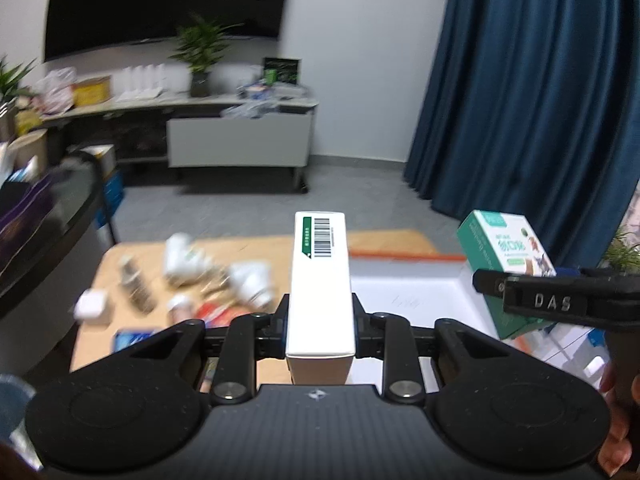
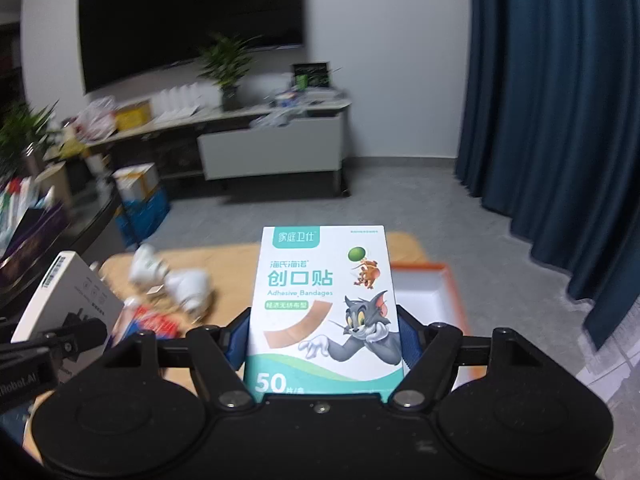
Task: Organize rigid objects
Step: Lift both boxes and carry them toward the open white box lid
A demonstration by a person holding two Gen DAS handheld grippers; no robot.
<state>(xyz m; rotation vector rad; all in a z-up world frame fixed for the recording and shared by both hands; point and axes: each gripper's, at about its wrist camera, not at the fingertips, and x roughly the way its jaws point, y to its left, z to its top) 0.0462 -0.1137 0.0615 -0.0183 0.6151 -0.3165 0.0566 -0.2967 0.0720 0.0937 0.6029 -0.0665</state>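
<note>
My left gripper (image 1: 320, 314) is shut on a tall white box with a barcode (image 1: 320, 264), held upright above the wooden table (image 1: 256, 246). My right gripper (image 2: 324, 330) is shut on a teal and white adhesive bandage box (image 2: 320, 280) with a cartoon cat and mouse, its blue pads pressing both sides. In the left wrist view the bandage box (image 1: 500, 240) hangs at the right, over a white tray with an orange rim (image 1: 400, 255). In the right wrist view the white box (image 2: 68, 300) shows at the far left, and the tray's (image 2: 436, 292) corner lies behind the bandage box.
Blurred white bottles (image 1: 184, 258), a small white box (image 1: 90, 306), a red packet (image 1: 212, 314) and a blue item (image 1: 132, 338) litter the table's left half. A dark counter (image 1: 44, 236) stands at the left, a blue curtain (image 1: 540, 100) at the right, a low cabinet (image 1: 240, 144) behind.
</note>
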